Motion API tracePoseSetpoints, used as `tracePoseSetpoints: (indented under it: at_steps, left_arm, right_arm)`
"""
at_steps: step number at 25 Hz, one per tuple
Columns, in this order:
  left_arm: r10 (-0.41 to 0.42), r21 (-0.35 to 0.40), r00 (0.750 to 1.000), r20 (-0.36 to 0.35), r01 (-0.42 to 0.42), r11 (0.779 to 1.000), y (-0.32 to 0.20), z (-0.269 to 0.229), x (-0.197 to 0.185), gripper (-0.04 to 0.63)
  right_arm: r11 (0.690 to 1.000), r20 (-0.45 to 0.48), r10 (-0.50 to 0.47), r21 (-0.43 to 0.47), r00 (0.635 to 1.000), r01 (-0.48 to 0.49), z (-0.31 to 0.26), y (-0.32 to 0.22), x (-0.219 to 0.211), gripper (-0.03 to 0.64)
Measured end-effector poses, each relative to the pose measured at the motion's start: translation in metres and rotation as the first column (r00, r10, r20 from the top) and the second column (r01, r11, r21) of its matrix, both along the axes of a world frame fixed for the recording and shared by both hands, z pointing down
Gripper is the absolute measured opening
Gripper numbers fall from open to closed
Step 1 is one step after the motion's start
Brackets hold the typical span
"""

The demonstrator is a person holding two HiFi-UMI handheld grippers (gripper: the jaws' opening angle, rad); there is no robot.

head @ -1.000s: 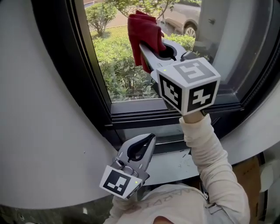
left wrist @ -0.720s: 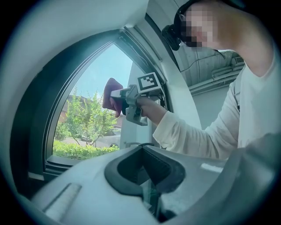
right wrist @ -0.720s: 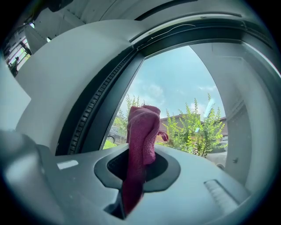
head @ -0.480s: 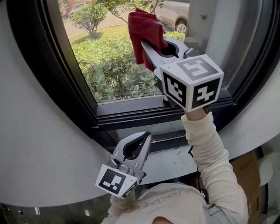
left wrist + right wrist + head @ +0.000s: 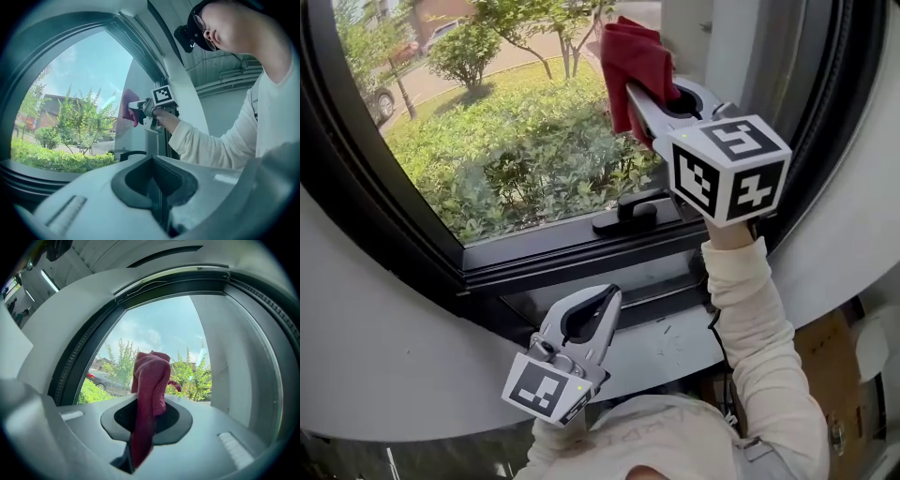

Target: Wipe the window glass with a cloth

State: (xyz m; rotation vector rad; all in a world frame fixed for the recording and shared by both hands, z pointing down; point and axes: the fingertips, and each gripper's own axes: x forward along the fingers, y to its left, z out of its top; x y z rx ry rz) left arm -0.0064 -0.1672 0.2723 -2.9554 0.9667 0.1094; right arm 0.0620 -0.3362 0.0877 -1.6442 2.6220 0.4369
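Since a sec ago the right tool, jaws clamped on the red cloth, has swept rightward over the window glass & now sits near the pane's right edge, above the window handle. I'd judge that pass abt done, w/ the next stroke likely needing a turn back. Cloth is bunched into a strip, long axis in line w/ the jaws, free end pointing up the pane & seemingly against the glass. Left tool is closed on nothing, low by the sill.

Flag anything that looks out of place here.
Nothing is damaged or spilled. The red cloth sits bunched in the right claw at the window glass; only small dark specks on the sill look untidy.
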Motion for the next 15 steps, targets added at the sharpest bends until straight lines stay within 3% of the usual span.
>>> tracePoseSetpoints:
  at_steps: [15]
  left_arm:
    - [0.044, 0.017, 0.998, 0.041, -0.045, 0.999, -0.008, -0.003, 0.093, 0.0]
  right_arm:
    - [0.995, 0.055, 0.096, 0.006, 0.994, -0.097, -0.007, -0.006, 0.144, 0.061]
